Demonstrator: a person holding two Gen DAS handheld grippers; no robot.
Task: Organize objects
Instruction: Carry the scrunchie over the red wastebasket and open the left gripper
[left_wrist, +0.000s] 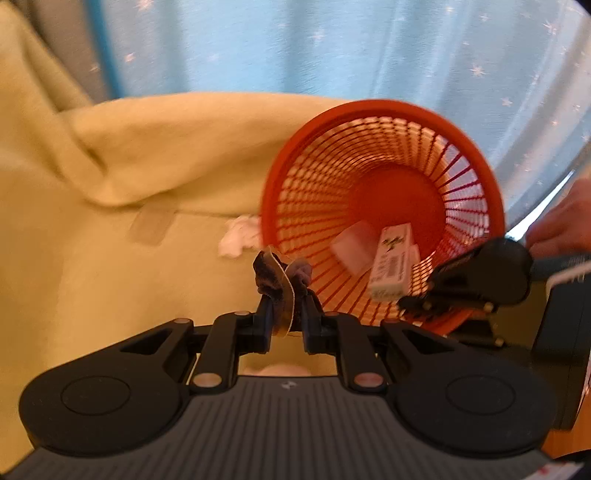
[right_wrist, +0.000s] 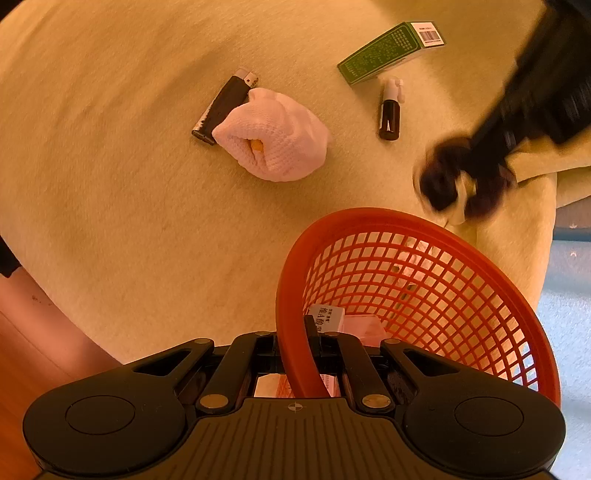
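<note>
One red mesh basket (right_wrist: 424, 291) is in view, and it holds two items: one white printed box (left_wrist: 389, 264) and one pale flat packet (left_wrist: 351, 245). On the yellow cloth (right_wrist: 129, 221) lie one black lighter (right_wrist: 223, 107), one pink knitted pouch (right_wrist: 275, 134), one green carton (right_wrist: 391, 51) and one small brown spray bottle (right_wrist: 389, 110). One crumpled white tissue (left_wrist: 238, 236) lies beside the basket. Two grippers are present, the left gripper (left_wrist: 286, 295) pinching one dark hair scrunchie (left_wrist: 277, 275).
</note>
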